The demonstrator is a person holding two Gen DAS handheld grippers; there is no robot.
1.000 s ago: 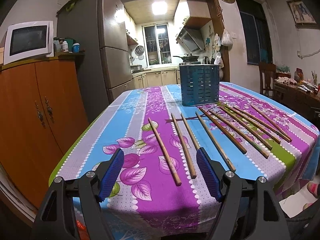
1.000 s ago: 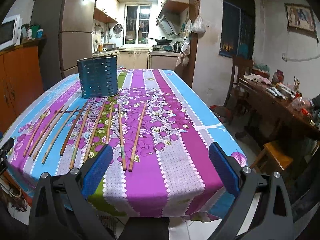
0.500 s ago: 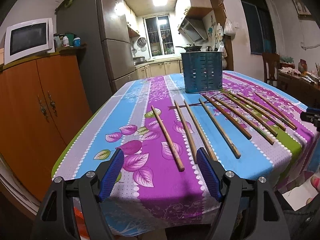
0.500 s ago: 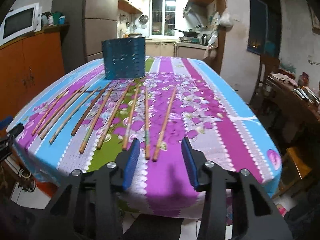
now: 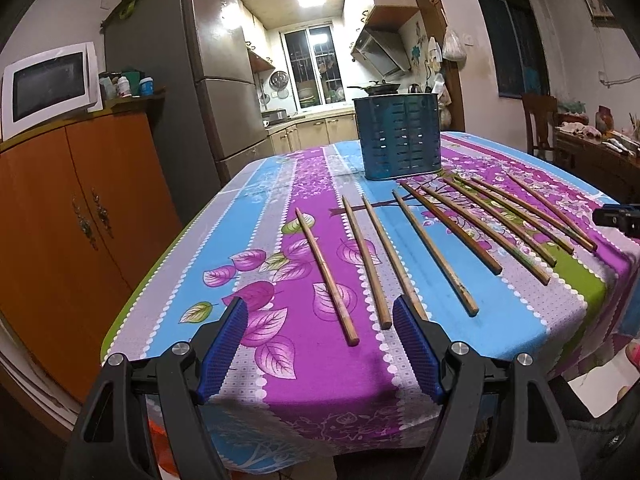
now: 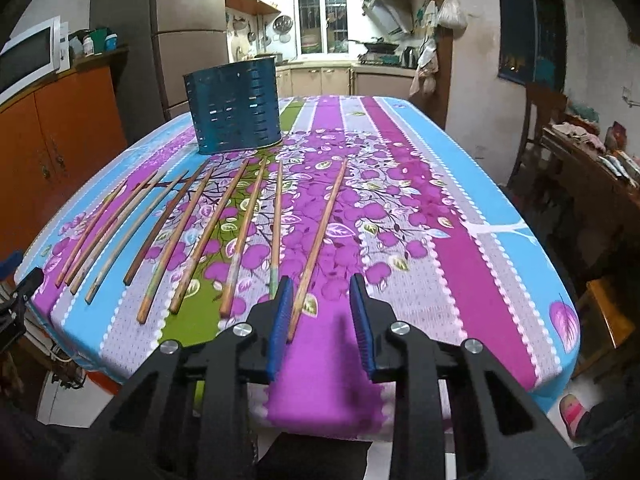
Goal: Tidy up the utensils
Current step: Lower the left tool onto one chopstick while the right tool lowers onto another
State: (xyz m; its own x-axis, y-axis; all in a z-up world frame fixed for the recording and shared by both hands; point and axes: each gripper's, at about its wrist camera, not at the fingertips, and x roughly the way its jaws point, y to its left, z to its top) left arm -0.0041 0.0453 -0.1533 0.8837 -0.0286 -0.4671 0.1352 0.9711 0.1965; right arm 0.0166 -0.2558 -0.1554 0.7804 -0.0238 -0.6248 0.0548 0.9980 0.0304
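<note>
Several wooden chopsticks lie side by side on the flowered tablecloth [image 5: 280,364], pointing toward a dark blue slotted utensil holder [image 5: 398,139] at the far end; the holder also shows in the right wrist view [image 6: 234,114]. My left gripper [image 5: 318,320] is open wide, with the near ends of the leftmost chopstick [image 5: 326,276] and its neighbour between its fingers. My right gripper [image 6: 320,300] is partly closed, still open, with the near end of the rightmost chopstick [image 6: 318,240] between its fingers, close to the left pad [image 6: 280,320]. It grips nothing.
An orange cabinet [image 5: 60,216] with a microwave [image 5: 48,84] stands left of the table. A fridge [image 5: 188,80] is behind it. A wooden chair [image 5: 538,124] and a cluttered side table [image 6: 592,168] stand to the right. The table's near edge is just below both grippers.
My right gripper has narrowed from wide open and moved in to the near end of the rightmost chopstick. My left gripper has come lower and closer to the leftmost chopsticks, still wide open.
</note>
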